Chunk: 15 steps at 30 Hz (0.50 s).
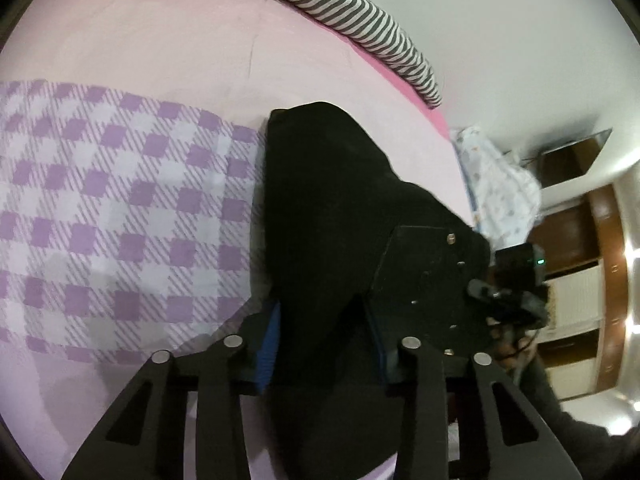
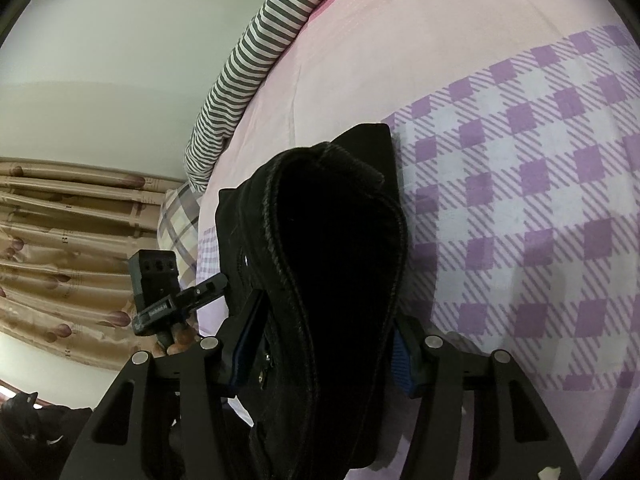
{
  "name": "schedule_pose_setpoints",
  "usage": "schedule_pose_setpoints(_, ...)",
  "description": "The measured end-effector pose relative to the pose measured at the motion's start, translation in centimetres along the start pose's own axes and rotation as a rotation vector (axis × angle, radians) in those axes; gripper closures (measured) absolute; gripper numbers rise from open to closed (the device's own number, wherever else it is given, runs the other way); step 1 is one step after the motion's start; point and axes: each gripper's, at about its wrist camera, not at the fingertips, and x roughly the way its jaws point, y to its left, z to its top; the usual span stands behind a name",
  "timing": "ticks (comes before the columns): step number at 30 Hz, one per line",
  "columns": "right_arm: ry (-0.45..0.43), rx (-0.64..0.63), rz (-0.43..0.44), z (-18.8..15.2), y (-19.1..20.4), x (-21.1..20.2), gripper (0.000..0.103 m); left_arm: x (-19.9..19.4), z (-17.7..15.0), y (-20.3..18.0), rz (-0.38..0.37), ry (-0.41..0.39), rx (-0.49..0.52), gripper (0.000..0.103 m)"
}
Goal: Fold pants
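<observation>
Two grippers each clamp the black fabric pants (image 1: 332, 208): the left gripper (image 1: 324, 344) has its blue-padded fingers closed on a bunched fold, and the right gripper (image 2: 324, 340) is closed on the stitched waistband. The pants hang bunched above the pink bed sheet (image 1: 168, 40), beside the purple-and-white checked blanket (image 1: 112, 208). A grey-and-white striped pillow (image 2: 248, 72) lies along the bed's far edge.

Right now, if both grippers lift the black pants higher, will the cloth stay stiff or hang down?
The pants will probably hang down: the cloth already folds and sags between the left gripper and the right gripper. Their thick stitched seam suggests some weight.
</observation>
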Motion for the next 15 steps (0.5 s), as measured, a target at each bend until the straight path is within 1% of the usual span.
schedule_pose_setpoints(2,-0.001,0.002,0.000,-0.1,0.1,0.0,0.050,0.1,-0.1,-0.5,-0.013,0.008,0.035,0.065)
schedule_pose_setpoints(3,-0.002,0.002,0.000,-0.1,0.1,0.0,0.050,0.3,0.0,-0.7,-0.005,0.015,0.045,0.065)
schedule_pose_setpoints(6,-0.001,0.002,0.000,0.0,0.0,0.0,0.050,0.6,0.2,-0.2,-0.028,0.033,0.036,0.065)
schedule_pose_setpoints(8,-0.001,0.002,0.000,0.0,0.0,0.0,0.050,0.4,0.4,1.0,-0.031,0.057,0.008,0.065)
schedule_pose_setpoints(10,-0.001,0.004,0.000,0.0,0.0,0.0,0.051,0.2,0.4,1.7,-0.062,0.057,-0.002,0.065)
schedule_pose_setpoints(13,-0.003,0.006,0.001,0.0,-0.1,0.0,0.051,0.3,0.5,1.7,-0.079,0.051,0.019,0.065)
schedule_pose_setpoints(15,-0.007,0.016,0.001,0.0,-0.1,0.1,0.051,0.5,0.8,1.7,-0.094,0.048,0.012,0.065)
